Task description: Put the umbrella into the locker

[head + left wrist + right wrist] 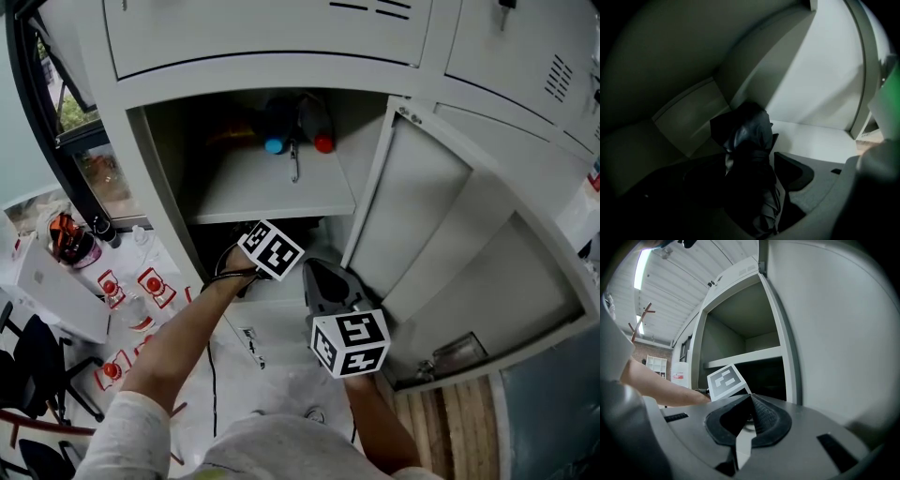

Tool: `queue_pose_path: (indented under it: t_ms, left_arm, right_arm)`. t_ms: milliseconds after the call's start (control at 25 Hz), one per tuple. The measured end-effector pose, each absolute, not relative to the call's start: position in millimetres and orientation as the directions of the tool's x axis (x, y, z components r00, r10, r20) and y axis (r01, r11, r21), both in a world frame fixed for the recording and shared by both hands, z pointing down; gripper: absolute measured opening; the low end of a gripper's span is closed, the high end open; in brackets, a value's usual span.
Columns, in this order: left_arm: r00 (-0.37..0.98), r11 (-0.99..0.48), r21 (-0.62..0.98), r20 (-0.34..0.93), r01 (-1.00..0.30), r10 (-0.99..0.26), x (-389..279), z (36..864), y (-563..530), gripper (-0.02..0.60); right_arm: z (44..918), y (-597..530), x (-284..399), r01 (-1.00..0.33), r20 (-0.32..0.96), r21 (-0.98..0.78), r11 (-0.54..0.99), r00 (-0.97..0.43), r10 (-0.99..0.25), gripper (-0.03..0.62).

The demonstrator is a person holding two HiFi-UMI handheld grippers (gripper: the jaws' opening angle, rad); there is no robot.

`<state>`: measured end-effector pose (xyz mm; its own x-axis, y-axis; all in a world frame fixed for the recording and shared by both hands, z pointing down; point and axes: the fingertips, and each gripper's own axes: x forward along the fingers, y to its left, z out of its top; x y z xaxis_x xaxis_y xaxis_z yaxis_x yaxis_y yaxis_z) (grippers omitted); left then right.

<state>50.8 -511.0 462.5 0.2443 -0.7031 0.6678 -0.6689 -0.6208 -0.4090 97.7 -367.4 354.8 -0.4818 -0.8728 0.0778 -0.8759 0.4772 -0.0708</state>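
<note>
Black fabric, folded and bunched. That's the umbrella, and it's inside the locker, down in the lower compartment under the shelf. Its canopy is furled into soft pleats with a strap drawn round the middle, and a dull grey sheen catches the upper folds. The far end sits towards the compartment's back corner, where the walls meet the pale floor. The near end runs down between the left gripper's jaws.

The left gripper is reaching into that dark compartment, angled downward with its jaws spread wide. The pad on the view's right stands just beside the cloth. The other jaw is lost in shadow, so contact on that side is hard to call, but this reads as a loose, open gripper around the umbrella and not a squeeze.

The right gripper waits outside the locker near the front edge of the opening, just beside the left arm. It's held level with its jaws closed tip to tip on nothing.

The door hangs swung out to the right. At the back edge of the shelf sit two dark items, one with a blue cap and one with a red cap.
</note>
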Motion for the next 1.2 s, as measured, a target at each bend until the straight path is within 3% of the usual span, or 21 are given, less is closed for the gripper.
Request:
queue_pose_path:
  t_ms: [800, 1200]
  left_arm:
    - [0.451, -0.604, -0.229, 0.479, -0.764, -0.753, 58.0, 397.2, -464.1, 0.279]
    - [0.519, -0.599, -0.159, 0.358, -0.785, -0.776, 48.3, 370.0, -426.6, 0.187]
  right_arm:
    - [338.9, -356.6, 91.4, -0.867, 0.056, -0.05, 0.497, -0.499, -0.865, 0.003]
    - [331.6, -349.2, 87.1, -0.864, 0.055, -0.013, 0.503, -0.503, -0.863, 0.003]
